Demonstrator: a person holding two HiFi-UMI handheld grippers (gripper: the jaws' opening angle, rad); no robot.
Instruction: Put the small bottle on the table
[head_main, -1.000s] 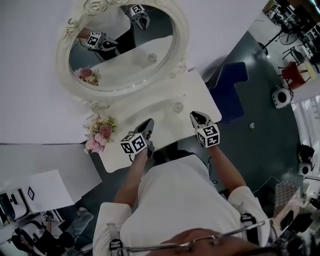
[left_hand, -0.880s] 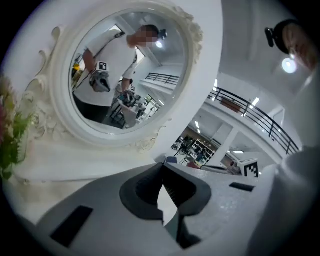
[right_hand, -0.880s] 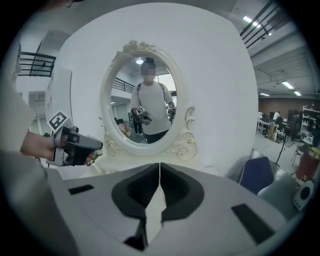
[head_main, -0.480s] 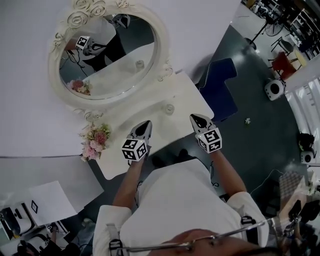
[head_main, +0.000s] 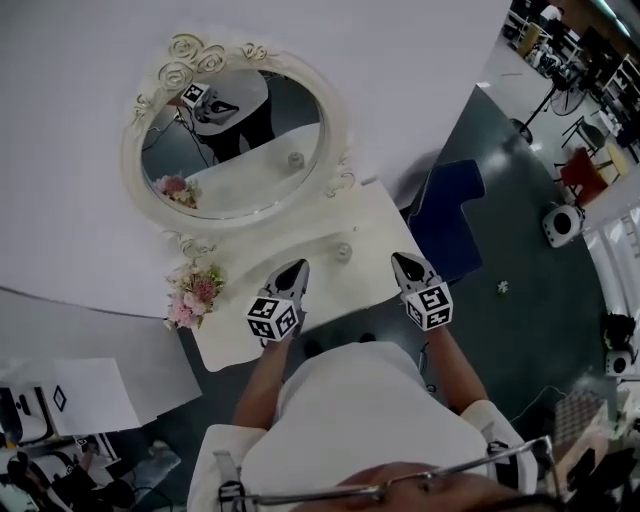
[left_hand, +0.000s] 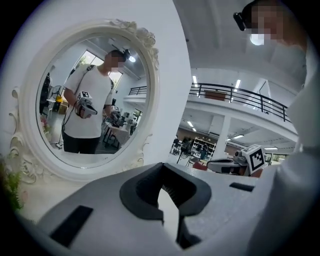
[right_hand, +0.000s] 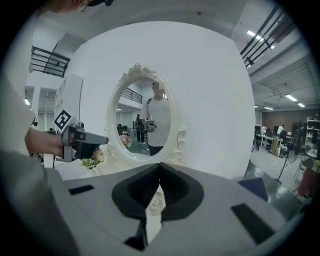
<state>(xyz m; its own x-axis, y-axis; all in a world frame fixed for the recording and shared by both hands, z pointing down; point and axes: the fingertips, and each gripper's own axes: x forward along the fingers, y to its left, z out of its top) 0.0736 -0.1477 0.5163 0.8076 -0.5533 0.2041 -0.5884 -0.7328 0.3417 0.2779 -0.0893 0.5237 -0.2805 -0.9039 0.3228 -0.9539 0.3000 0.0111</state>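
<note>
2 grippers shut and empty at the table's near edge; small bottle upright on the table.

Nearest, the left gripper (head_main: 295, 270) and right gripper (head_main: 404, 263) are held out side by side from the person's white shirt (head_main: 360, 410), well apart. Each has its jaws closed together with nothing between the pads. Beyond and between the 2 tips, the small bottle (head_main: 343, 252) stands on the white table (head_main: 235, 325), touched by neither gripper. A pink flower bunch (head_main: 196, 291) sits at the table's left end. Behind it, the oval mirror (head_main: 235, 140) in its ornate white frame leans on the white wall (head_main: 400, 60) and reflects the person, 1 gripper, the bottle and the flowers.
</note>
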